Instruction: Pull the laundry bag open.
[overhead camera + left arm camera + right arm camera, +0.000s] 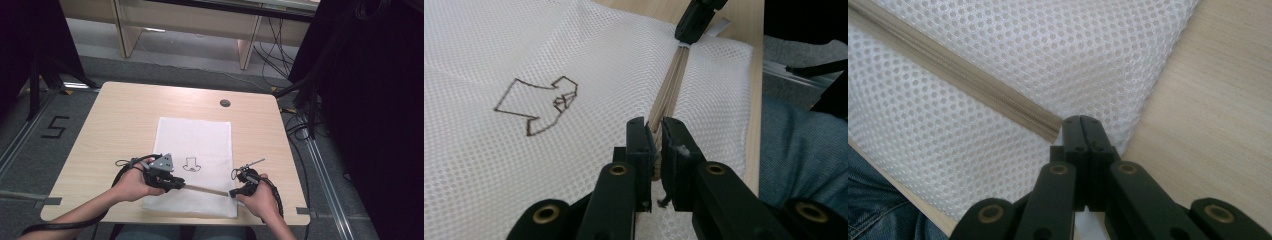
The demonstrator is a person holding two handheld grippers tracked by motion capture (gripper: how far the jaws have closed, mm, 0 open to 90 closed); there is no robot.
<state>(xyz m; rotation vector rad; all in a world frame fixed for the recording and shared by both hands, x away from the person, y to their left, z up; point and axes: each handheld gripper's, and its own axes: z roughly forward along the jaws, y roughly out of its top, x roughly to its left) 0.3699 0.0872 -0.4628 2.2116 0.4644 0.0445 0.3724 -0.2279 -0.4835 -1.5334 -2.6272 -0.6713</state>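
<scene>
Pale wood-grain worktop [120, 120], rectangular with rounded corners, a round grommet [225, 103] near its far edge; grey floor around it.

Item: white mesh bag [200, 140], flat rectangle of fine perforated netting, long axis running 12 to 6 o'clock in the high view, lying at the worktop's centre and near edge. A small dark outline drawing [191, 164] sits mid-panel.

Zipper [207, 190]: beige tape with fine teeth, straight, crossing the bag's near end roughly 9 to 3 o'clock, dipping slightly toward 4.

Left tongs [654, 137]: nearly closed, pinching the zipper's end at the bag's 7 o'clock area; left hand [131, 184] wrapped round the body, forearm entering from 7 o'clock.

Right tongs [1081, 127]: fully closed, tips clamped on the bag at the zipper's other end, near the 5 o'clock corner; right hand [260, 197] gripping from 5 o'clock.
</scene>
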